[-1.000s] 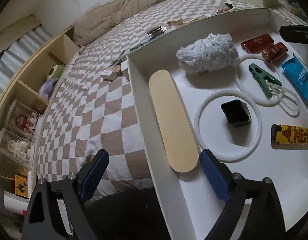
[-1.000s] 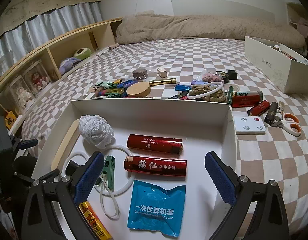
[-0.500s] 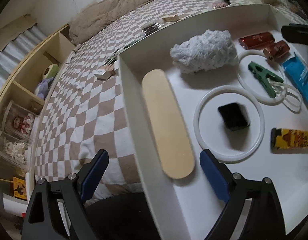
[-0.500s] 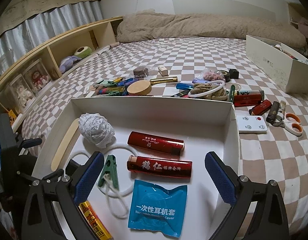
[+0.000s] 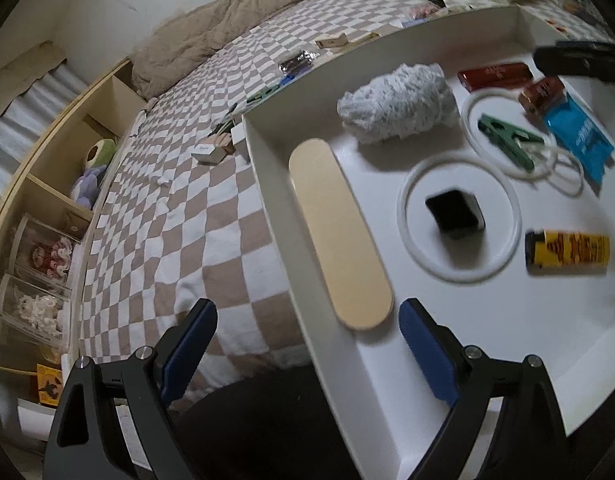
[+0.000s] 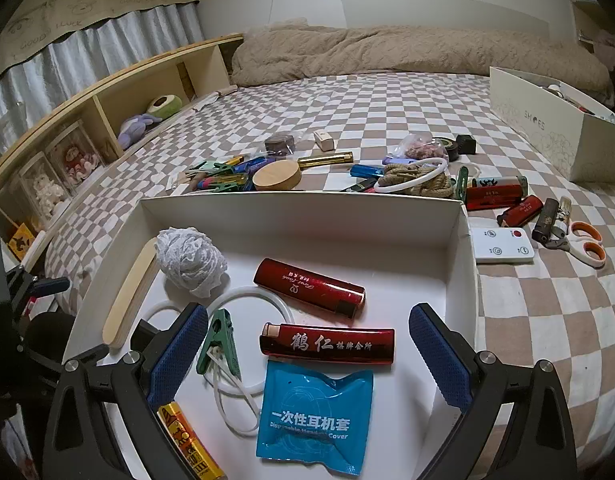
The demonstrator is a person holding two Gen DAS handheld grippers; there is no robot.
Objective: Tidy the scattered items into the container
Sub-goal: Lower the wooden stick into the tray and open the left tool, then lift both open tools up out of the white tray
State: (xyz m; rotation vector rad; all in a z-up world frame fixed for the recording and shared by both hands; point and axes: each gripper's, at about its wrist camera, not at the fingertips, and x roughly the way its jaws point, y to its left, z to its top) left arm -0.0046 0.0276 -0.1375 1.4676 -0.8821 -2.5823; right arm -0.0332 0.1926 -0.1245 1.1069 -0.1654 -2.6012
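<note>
A: How are the grippers set?
B: Left gripper point(image 5: 307, 340) and right gripper point(image 6: 307, 344) are spread wide, nothing held, above the white box point(image 6: 303, 210).

A: And the scattered items point(image 6: 279, 174)?
B: Strewn beyond the far wall; the remote point(image 6: 501, 246), lengthwise across, is reached sooner by the right.

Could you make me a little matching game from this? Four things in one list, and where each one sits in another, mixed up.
Things:
1. green clothespin
2. black cube
3. scissors
4. wooden stick

Places:
A. on the bedspread, right of the box
B. along the box's left wall
C. inside the ring nearest the stick
D. lying across the other ring's rim

Pairs: 1-D, 2-C, 3-A, 4-B
</note>
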